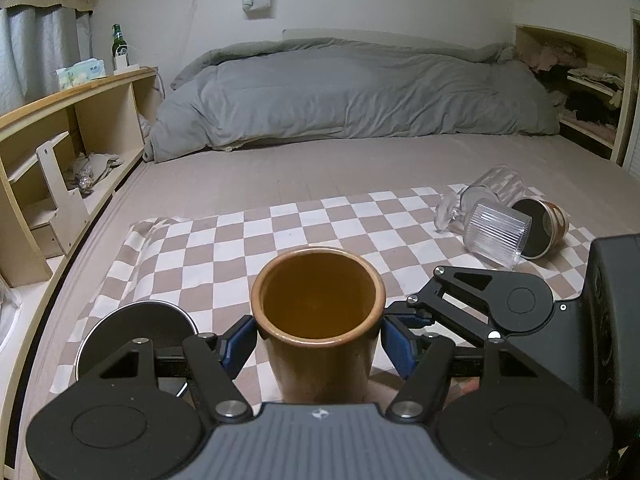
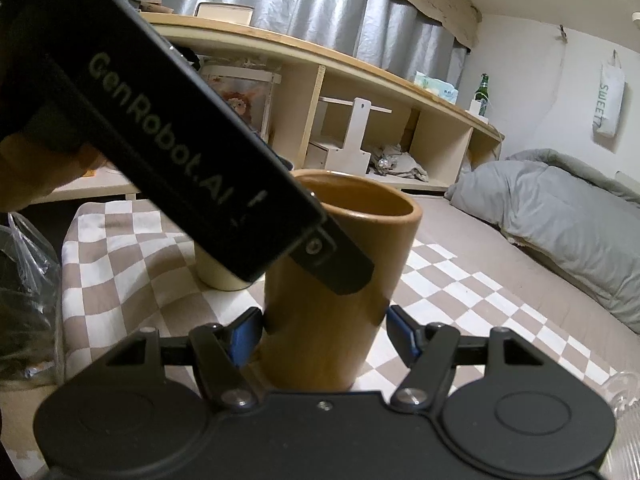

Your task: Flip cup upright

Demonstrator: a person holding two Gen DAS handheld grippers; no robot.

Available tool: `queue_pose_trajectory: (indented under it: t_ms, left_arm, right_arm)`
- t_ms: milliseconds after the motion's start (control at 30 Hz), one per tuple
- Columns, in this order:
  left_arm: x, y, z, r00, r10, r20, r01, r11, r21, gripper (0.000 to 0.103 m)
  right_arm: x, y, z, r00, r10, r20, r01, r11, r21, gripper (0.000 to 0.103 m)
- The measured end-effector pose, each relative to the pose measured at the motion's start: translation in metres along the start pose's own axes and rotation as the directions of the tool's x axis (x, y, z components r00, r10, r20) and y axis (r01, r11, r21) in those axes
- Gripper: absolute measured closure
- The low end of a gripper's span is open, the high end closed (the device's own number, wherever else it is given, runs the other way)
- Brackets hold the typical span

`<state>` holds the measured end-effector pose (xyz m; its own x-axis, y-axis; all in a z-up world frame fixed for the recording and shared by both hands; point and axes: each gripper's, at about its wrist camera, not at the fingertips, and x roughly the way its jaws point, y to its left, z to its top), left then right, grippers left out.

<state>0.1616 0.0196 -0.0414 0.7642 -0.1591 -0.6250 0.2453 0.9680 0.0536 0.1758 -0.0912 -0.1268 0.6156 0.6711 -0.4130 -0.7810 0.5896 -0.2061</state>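
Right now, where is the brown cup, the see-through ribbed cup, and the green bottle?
brown cup (image 1: 318, 344): left wrist view, on its front wall below the rim.
see-through ribbed cup (image 1: 496, 236): left wrist view, on its ribbed side.
green bottle (image 2: 483, 90): right wrist view, on its body.

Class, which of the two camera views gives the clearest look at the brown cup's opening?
The left wrist view. There the brown cup stands upright between the left gripper fingers, its whole rim and inside unobstructed. In the right wrist view, the left gripper's body crosses the rim, hiding part of the opening.
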Motion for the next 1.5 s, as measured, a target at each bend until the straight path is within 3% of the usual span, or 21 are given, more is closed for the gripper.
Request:
queue_pose_trajectory:
  t_ms: [133,233,367,667,933,1200,1500]
  left_arm:
    - [-0.004,0.001,0.002,1.0,-0.003,0.005,0.003,1.0,-0.02,0.03]
    - [-0.012,0.002,0.005,0.999,0.017,0.031,-0.016,0.999,-0.037,0.026]
    - [-0.031,0.001,0.009,0.997,0.031,0.074,-0.026,0.998,-0.062,0.012]
    - [-0.071,-0.013,0.014,0.991,0.081,0.106,-0.069,0.991,-0.111,0.0]
    - [-0.106,-0.026,0.008,0.988,0.107,0.113,-0.089,0.985,-0.15,0.0]
    - [-0.125,-0.043,-0.008,0.982,0.161,0.101,-0.146,0.98,-0.136,0.0]
    - [-0.13,-0.06,-0.029,0.989,0.131,0.064,-0.12,0.981,-0.155,0.0]
  right_arm:
    - [-0.006,-0.004,0.005,1.0,0.012,-0.005,-0.012,1.0,0.023,0.031]
    - [-0.02,-0.004,0.011,1.0,0.004,0.027,-0.005,1.0,0.024,0.01]
    - [-0.042,-0.01,0.021,1.0,-0.021,0.018,0.02,0.998,0.052,0.007]
    - [-0.119,-0.024,0.049,0.988,-0.145,-0.047,0.151,0.972,0.182,0.003]
    - [-0.176,-0.018,0.052,0.947,-0.285,-0.145,0.315,0.91,0.271,0.0]
    - [-0.211,-0.01,0.043,0.909,-0.366,-0.199,0.415,0.835,0.36,0.0]
    - [-0.234,-0.006,0.027,0.862,-0.439,-0.252,0.506,0.752,0.422,0.0]
